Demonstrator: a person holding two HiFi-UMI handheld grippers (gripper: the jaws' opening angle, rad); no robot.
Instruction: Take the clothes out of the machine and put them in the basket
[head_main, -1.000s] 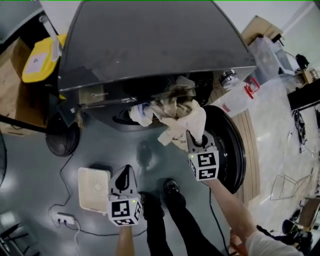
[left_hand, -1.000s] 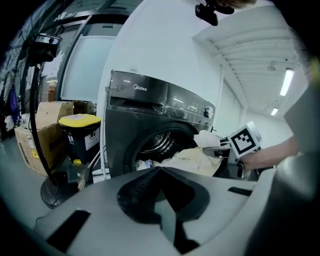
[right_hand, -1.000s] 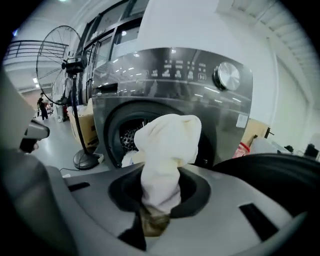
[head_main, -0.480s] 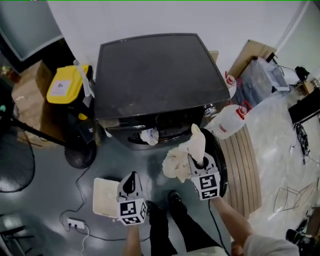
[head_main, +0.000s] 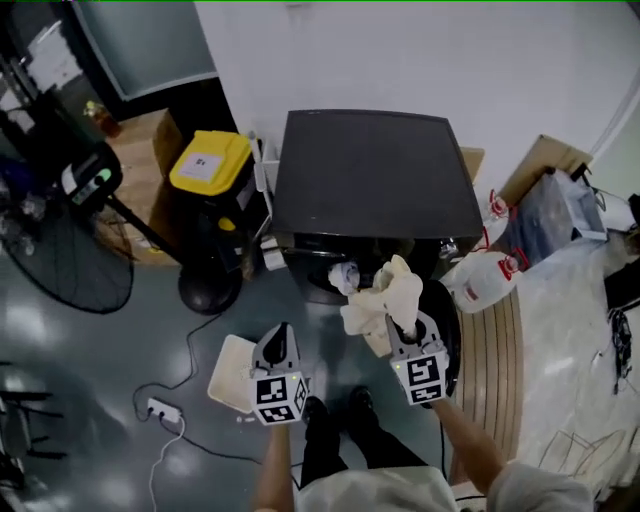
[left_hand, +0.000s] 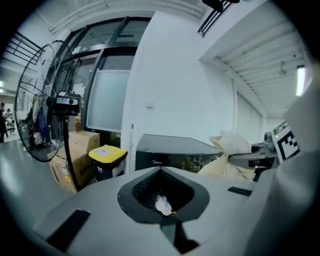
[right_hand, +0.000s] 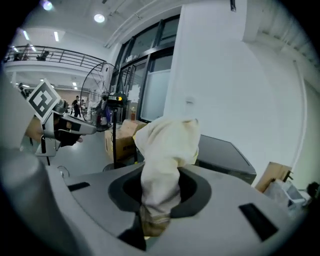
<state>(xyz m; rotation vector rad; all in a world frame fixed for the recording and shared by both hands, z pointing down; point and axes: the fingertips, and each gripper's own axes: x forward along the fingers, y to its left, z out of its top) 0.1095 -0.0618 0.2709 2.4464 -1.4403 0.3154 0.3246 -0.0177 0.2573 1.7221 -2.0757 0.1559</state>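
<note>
Right gripper (right_hand: 156, 210) fingers (right_hand: 90, 212) pinch cream cloth (right_hand: 167, 145), bunched upright; dark machine (right_hand: 222, 152) behind; left gripper (right_hand: 50, 117) far left.

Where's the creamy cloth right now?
In the head view the cloth hangs from the right gripper, in front of the washing machine, right of the basket.

Right gripper (head_main: 405, 325) lifted cream garment (head_main: 381, 300) clear of machine (head_main: 375, 170).

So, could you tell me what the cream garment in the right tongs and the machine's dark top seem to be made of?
The crumpled cream garment looks like soft, matte fabric: it folds and droops limply from the right tongs. The washing machine's flat dark top looks hard and smooth with a faint sheen, perhaps plastic or coated metal; I cannot tell which.
</note>
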